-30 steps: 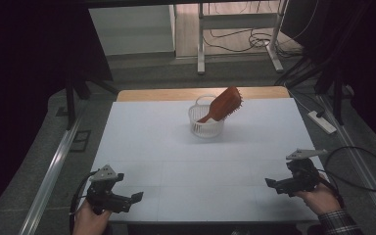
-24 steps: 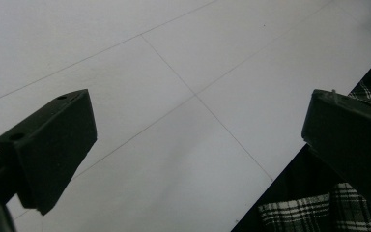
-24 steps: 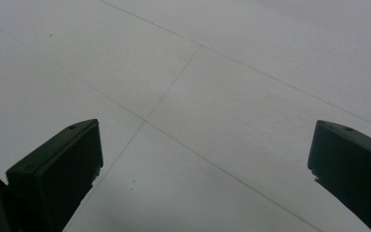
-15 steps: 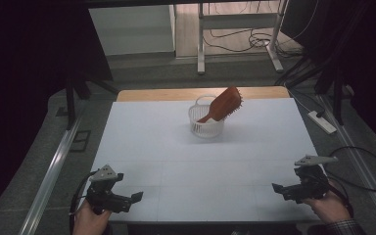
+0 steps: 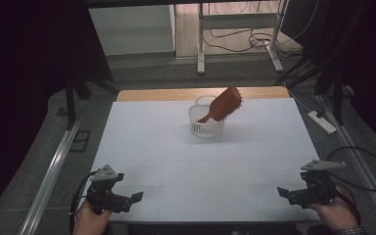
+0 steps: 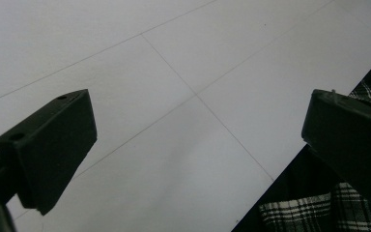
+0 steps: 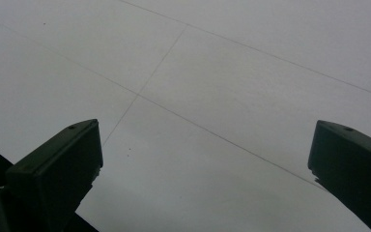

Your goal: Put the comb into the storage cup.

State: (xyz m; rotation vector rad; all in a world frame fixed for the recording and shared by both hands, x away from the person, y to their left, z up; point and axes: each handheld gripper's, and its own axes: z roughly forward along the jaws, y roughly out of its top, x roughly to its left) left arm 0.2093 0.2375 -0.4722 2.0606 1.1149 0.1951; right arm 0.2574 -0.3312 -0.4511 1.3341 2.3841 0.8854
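Brown hairbrush (image 5: 223,104) tilted in white basket (image 5: 205,128)

My table (image 5: 176,161) has a flat white top with thin lines that cut it into big squares. At the far edge a strip of brown wood (image 5: 166,94) peeks out from under the white. A little white basket (image 5: 205,122) stands on the white top, near the far edge and about in the middle. It has holes in its wall and a thin handle. A reddish-brown hairbrush (image 5: 223,104) leans in the basket, with its head sticking up over the rim to the right. Through the left gripper view and the right gripper view I look down on the white top and its thin lines.
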